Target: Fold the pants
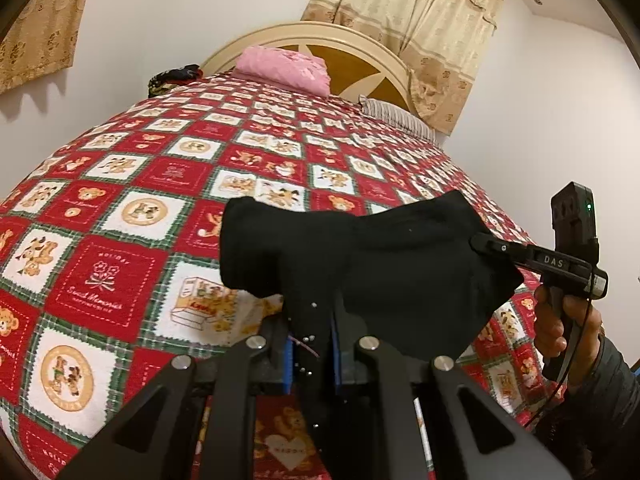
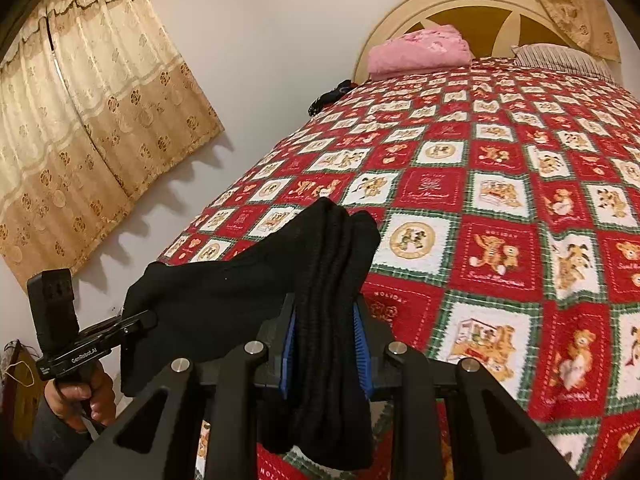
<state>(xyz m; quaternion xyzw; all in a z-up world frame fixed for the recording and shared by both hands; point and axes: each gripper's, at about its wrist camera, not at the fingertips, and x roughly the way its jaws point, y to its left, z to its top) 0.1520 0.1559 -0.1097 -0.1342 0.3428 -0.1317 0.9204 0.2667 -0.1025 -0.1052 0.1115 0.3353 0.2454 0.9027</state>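
Observation:
The black pants [image 1: 368, 256] hang in the air above the bed, held by both grippers. My left gripper [image 1: 312, 344] is shut on one end of the black fabric, which rises between its blue pads. My right gripper [image 2: 326, 340] is shut on the other end, a thick bunched fold [image 2: 336, 264]. In the left wrist view the right gripper [image 1: 486, 245] pinches the pants at the right. In the right wrist view the left gripper [image 2: 144, 322] pinches them at the lower left. The pants' lower part hangs out of sight below the fingers.
The bed has a red, white and green teddy-bear quilt [image 1: 132, 208] [image 2: 500, 208]. A pink folded blanket [image 1: 284, 68] and a striped pillow [image 1: 396, 118] lie by the cream headboard [image 2: 472, 4]. A dark bundle [image 1: 176, 78] sits at the bed's far left edge. Beige curtains [image 2: 88, 120] hang on the walls.

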